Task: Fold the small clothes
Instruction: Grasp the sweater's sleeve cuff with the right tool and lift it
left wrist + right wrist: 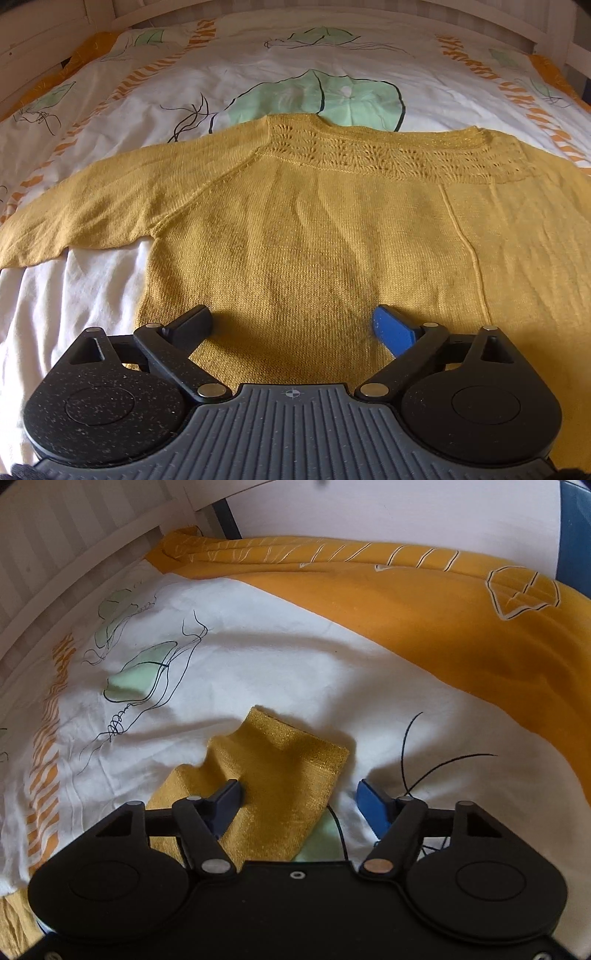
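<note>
- We see a mustard-yellow knitted sweater (314, 229) lying flat on a bed, spread over a white duvet cover (258, 62) printed with green leaves and orange stripes.
- Its neckline, with an openwork yoke, lies at the far side, and one sleeve stretches out to the left across the cover.
- Our left gripper (293, 326) hangs over the near hem of the sweater with its jaws spread wide; knit lies below the gap, but neither pad presses on it.
- In the right wrist view, the sleeve end (280, 775) lies rumpled on the white cover, its cuff toward the far side.
- Our right gripper (301, 805) straddles this sleeve end: the left finger (227, 799) sits on the fabric, while the blue finger (373, 808) stands on the bare cover just beside the sleeve's right edge.
- Its jaws are parted and nothing is pinched between them.
- An orange blanket (424, 620) lies along the far right.
</note>
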The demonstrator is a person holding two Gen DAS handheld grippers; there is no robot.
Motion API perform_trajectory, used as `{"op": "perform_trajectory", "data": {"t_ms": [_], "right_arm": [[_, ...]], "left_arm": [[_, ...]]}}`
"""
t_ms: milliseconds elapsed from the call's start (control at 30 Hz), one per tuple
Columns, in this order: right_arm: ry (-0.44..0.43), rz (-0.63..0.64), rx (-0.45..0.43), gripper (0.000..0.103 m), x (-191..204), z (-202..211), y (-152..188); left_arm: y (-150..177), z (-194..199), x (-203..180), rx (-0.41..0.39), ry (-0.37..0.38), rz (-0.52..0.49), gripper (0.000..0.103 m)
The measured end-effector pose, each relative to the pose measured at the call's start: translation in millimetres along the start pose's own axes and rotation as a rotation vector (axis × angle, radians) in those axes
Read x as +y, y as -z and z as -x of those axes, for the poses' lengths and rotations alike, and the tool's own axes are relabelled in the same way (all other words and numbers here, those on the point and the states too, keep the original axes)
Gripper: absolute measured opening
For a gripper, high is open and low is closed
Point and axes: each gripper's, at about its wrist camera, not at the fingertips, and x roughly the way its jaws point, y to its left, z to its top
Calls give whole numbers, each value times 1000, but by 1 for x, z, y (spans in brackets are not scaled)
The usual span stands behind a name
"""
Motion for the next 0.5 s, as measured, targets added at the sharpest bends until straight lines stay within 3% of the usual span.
{"op": "perform_trajectory", "data": {"t_ms": [100, 133, 167, 267, 500], "right_arm": [[-49, -56, -6, 54, -4, -6, -1], [-61, -73, -7, 37, -5, -7, -1], [-79, -95, -7, 12, -6, -7, 0], [-97, -124, -28, 13, -5, 4, 2], [-148, 28, -101, 13, 40, 74, -12]], "left_arm": [[-1, -1, 1, 10, 10, 7, 96], [-1, -1, 1, 13, 14, 10, 96], [-1, -2, 1, 16, 17, 10, 96], [-5, -2, 5, 36, 39, 14, 96], [-18, 10, 28, 79, 150, 66, 90]]}}
